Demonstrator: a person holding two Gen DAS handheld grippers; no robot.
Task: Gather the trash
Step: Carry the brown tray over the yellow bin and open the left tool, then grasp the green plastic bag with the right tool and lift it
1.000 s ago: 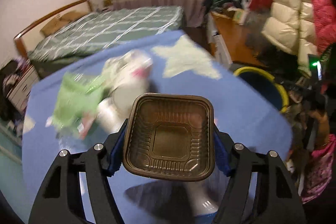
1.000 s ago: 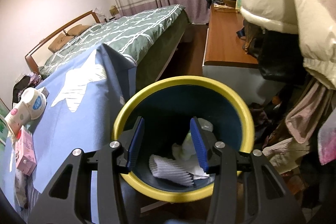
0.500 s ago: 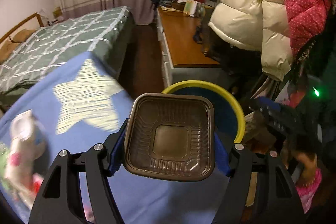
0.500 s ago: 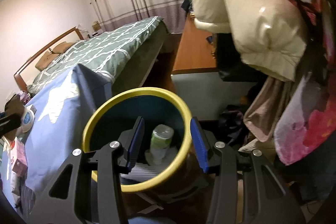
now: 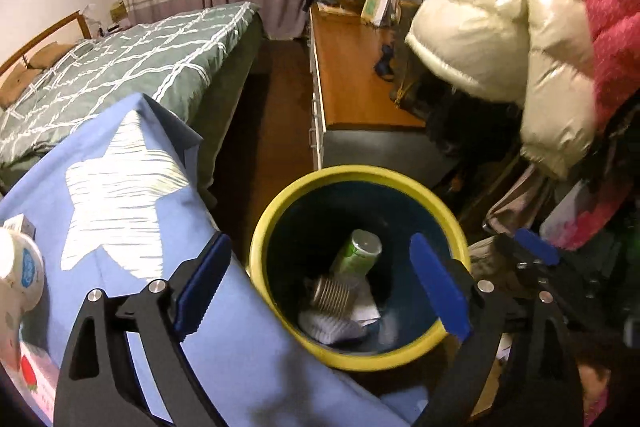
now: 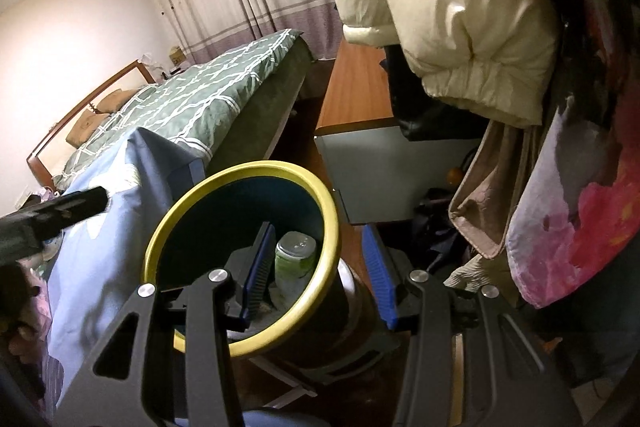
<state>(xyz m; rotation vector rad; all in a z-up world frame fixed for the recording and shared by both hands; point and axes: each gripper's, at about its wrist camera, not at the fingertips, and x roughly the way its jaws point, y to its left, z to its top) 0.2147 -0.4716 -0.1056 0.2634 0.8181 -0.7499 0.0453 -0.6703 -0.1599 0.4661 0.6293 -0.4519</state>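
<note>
A blue bin with a yellow rim (image 5: 400, 175) stands on the floor beside the table. In it lie a green bottle (image 5: 356, 253), a ribbed brown plastic tray (image 5: 332, 293) and white crumpled trash (image 5: 328, 327). My left gripper (image 5: 320, 241) hangs above the bin. Its jaws are opening wide and nothing is between the pads. The right gripper (image 6: 318, 229) hovers over the bin's right rim (image 6: 240, 179), half open and holding nothing. The green bottle (image 6: 296, 255) shows between its fingers, down in the bin. Each gripper appears at the edge of the other's view.
A table under a blue cloth with a white star (image 5: 120, 187) lies left of the bin, with a white cup (image 5: 20, 267) on it. Behind are a bed with a green quilt (image 5: 120, 75) and a wooden cabinet (image 5: 352, 75). Puffer jackets (image 5: 480, 27) hang on the right.
The left gripper swung right from over the table to over the bin, then opened; the brown tray left its jaws and lies in the bin. The right gripper drifted right and rolled.
</note>
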